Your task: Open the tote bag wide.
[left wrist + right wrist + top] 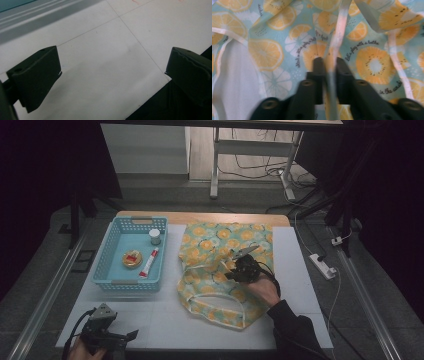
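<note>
The right gripper [239,265] sits on the cloth [210,270], a pale blue fabric printed with orange slices, spread across the middle of the white mat [295,270]. In the right gripper view its jaws are pinched together on a raised fold of the cloth [262,50], a pale trimmed edge [338,35] that runs up from between the fingertips and away ahead of them. The fabric lies rumpled to both sides of the jaws, with a plain white lining showing off to the left of them. The person's hand [264,290] and dark sleeve [292,330] come up behind the gripper from the near edge of the mat.

The left gripper [107,332] rests low at the near left corner of the mat, well apart from the cloth. In the left gripper view its jaws stand wide apart with nothing between them, only bare mat [107,62] beneath and ahead.

Beyond the left gripper, and to the left of the right one, a blue basket [112,257] sits just beside the cloth. It holds a small white jar [155,236], a round yellow tin [132,259] and a white tube [149,262] with a red end.
</note>
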Action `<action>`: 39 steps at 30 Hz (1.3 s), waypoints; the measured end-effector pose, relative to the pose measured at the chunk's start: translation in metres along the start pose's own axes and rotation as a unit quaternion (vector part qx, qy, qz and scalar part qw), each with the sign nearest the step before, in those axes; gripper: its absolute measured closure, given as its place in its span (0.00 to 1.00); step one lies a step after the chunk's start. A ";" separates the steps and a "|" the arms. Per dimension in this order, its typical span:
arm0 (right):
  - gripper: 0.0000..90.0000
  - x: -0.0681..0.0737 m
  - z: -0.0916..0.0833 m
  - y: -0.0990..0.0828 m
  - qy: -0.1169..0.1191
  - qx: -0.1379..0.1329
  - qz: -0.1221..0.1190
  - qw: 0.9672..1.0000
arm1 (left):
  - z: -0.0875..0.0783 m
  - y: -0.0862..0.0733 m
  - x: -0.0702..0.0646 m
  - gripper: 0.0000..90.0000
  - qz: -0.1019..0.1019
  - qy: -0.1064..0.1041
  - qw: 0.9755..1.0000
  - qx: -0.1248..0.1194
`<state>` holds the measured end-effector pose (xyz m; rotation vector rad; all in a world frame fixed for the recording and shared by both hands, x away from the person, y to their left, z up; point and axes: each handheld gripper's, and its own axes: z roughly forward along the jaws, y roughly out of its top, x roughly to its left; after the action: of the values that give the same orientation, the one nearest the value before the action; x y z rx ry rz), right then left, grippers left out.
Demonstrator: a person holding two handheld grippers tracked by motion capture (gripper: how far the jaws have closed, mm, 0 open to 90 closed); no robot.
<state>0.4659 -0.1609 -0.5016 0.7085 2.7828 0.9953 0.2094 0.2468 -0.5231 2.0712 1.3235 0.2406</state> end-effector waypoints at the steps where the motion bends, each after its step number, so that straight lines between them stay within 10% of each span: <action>1: 1.00 0.000 0.000 0.000 0.002 0.002 0.001 1.000 | 0.000 0.000 0.000 0.00 0.000 0.000 1.000 0.000; 39: 1.00 0.004 -0.059 0.051 0.017 -0.102 0.013 0.995 | 0.001 0.001 0.001 0.00 -0.004 -0.001 1.000 0.006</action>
<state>0.4675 -0.1582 -0.4241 0.7073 2.6532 1.2850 0.2111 0.2472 -0.5241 2.0747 1.3360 0.2284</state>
